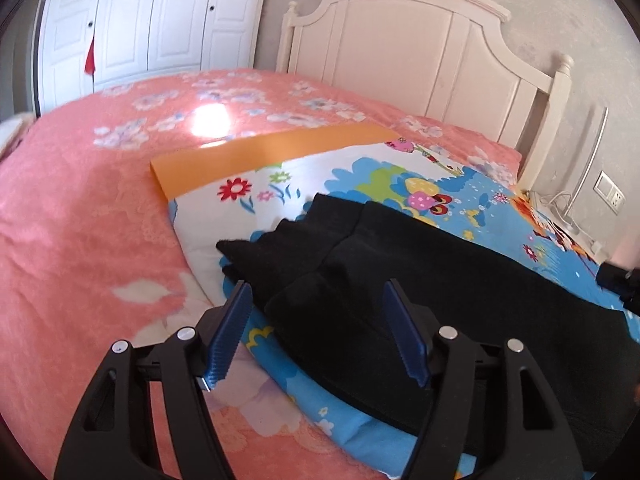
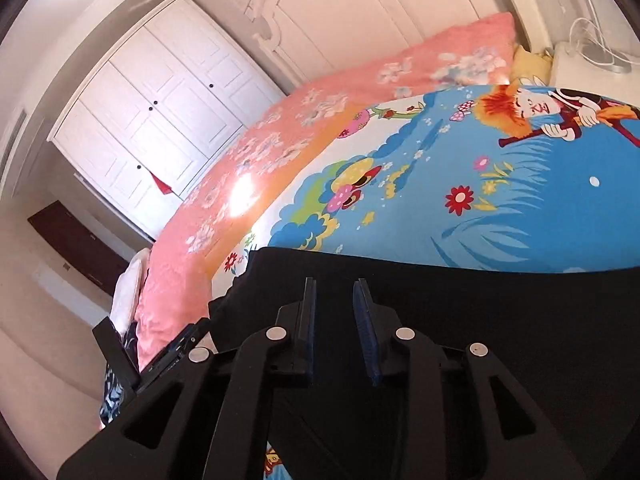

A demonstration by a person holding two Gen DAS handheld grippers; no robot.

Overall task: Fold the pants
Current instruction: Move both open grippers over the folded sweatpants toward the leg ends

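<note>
Black pants (image 1: 400,280) lie on a blue cartoon-print blanket (image 1: 460,204) on the bed, folded lengthwise, with a rumpled end toward the left. My left gripper (image 1: 316,292) is open, its blue pads spread wide just above the near edge of the pants, holding nothing. In the right wrist view the pants (image 2: 500,320) fill the lower frame. My right gripper (image 2: 334,288) hovers over them with its jaws narrowly apart, nothing visibly between them. The left gripper's body (image 2: 168,352) shows at the left.
The cartoon blanket (image 2: 500,208) rests on a pink floral bedspread (image 1: 80,200). A white headboard (image 1: 420,48) and white wardrobe (image 1: 140,20) stand behind. A nightstand with cables (image 2: 592,64) is beside the bed. A bright sun patch (image 1: 210,120) lies on the bedspread.
</note>
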